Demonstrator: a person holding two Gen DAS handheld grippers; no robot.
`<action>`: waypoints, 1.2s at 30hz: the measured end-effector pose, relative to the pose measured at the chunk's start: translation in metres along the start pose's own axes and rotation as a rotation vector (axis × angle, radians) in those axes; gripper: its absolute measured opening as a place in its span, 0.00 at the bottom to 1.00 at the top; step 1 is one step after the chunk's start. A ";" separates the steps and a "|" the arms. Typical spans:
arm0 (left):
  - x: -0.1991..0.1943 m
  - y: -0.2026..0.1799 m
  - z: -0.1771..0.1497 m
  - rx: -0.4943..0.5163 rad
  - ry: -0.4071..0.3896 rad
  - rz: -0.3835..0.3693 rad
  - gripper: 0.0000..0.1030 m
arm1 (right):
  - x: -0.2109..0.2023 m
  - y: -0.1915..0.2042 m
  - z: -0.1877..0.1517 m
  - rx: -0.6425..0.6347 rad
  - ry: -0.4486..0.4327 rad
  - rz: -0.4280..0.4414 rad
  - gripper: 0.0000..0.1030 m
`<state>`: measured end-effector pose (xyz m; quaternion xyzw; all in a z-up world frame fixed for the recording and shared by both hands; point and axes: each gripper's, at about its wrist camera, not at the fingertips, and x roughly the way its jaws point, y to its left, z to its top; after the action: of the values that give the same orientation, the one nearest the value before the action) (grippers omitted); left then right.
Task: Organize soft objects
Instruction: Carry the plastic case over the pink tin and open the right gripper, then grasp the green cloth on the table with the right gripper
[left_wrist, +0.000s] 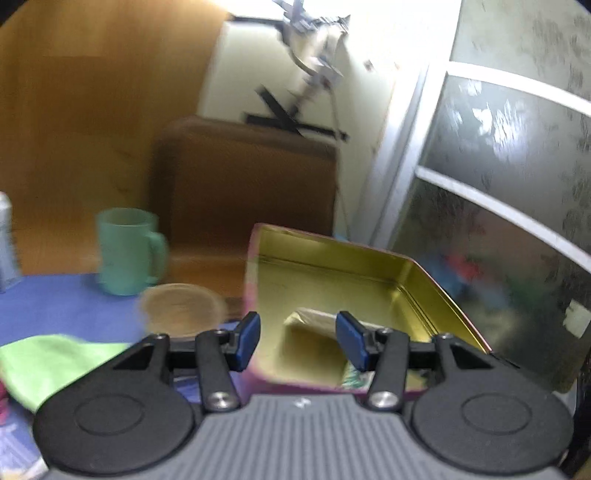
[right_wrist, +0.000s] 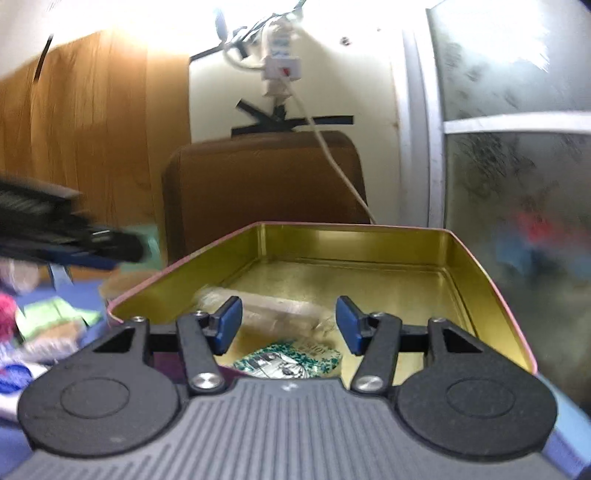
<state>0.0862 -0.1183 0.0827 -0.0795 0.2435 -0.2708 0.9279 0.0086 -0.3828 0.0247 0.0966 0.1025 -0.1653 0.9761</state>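
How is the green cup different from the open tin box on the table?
The green cup is translucent green plastic; the tin box is metal, gold inside and pink outside. The cup is round with a side handle; the box is rectangular and shallow. The box holds small packets; nothing shows in the cup. Both stand open at the top on the blue-covered table.

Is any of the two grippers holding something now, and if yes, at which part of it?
Nothing is held. The left gripper and the right gripper both hang open over the gold tin, with no object between their pads.
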 end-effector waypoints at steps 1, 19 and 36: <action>-0.011 0.010 -0.003 -0.013 -0.008 0.012 0.48 | -0.006 -0.002 0.000 0.006 -0.007 0.008 0.57; -0.157 0.181 -0.084 -0.342 -0.056 0.271 0.49 | 0.070 0.240 -0.003 -0.474 0.310 0.678 0.70; -0.158 0.174 -0.081 -0.409 -0.055 0.065 0.51 | 0.051 0.187 0.039 -0.240 0.414 0.851 0.07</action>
<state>0.0105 0.1119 0.0282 -0.2659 0.2702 -0.1831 0.9071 0.1264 -0.2338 0.0794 0.0477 0.2640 0.2841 0.9205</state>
